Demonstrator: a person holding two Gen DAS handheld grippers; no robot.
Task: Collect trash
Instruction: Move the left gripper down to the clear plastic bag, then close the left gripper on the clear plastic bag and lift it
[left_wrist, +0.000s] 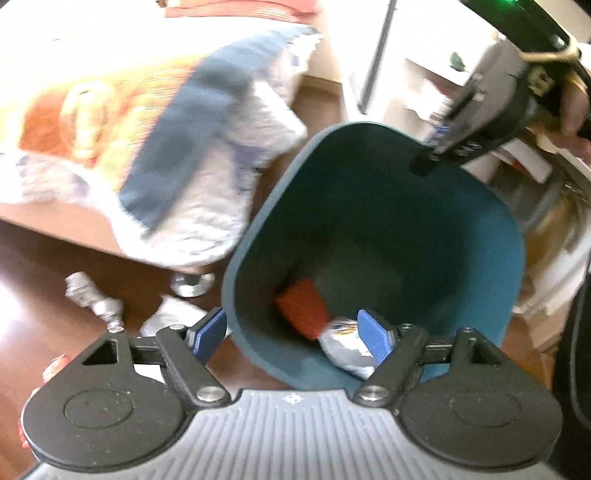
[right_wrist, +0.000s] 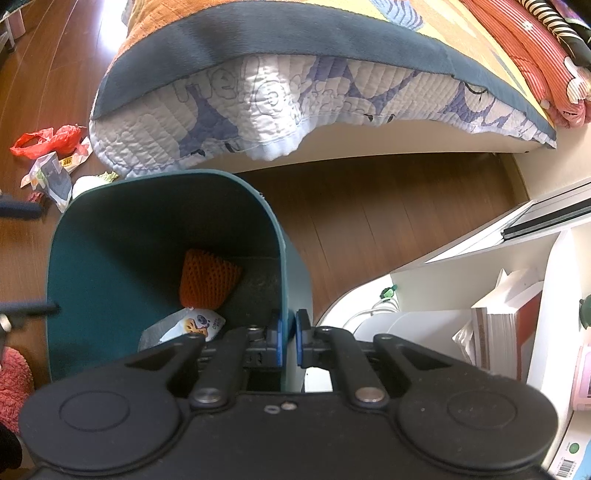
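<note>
Left wrist view: left gripper (left_wrist: 291, 332) hangs over the teal bin (left_wrist: 369, 177), fingers (left_wrist: 371, 334) spread wide, nothing between them. Inside the bin lie an orange foam net (left_wrist: 303, 306) and a silver snack wrapper (left_wrist: 343, 347). On the wood floor (left_wrist: 44, 273) left of the bin, a crumpled silver wrapper (left_wrist: 92, 299). Right gripper (left_wrist: 439, 147) reaches the bin's far rim. Right wrist view: right gripper (right_wrist: 290, 330) pinched tight on the bin's near wall (right_wrist: 284, 280), one finger inside, one outside. More litter on the floor at left: red plastic bag (right_wrist: 48, 142), paper packets (right_wrist: 51, 177). Quilted bedspread (right_wrist: 258, 99) overhangs beyond the bin.
</note>
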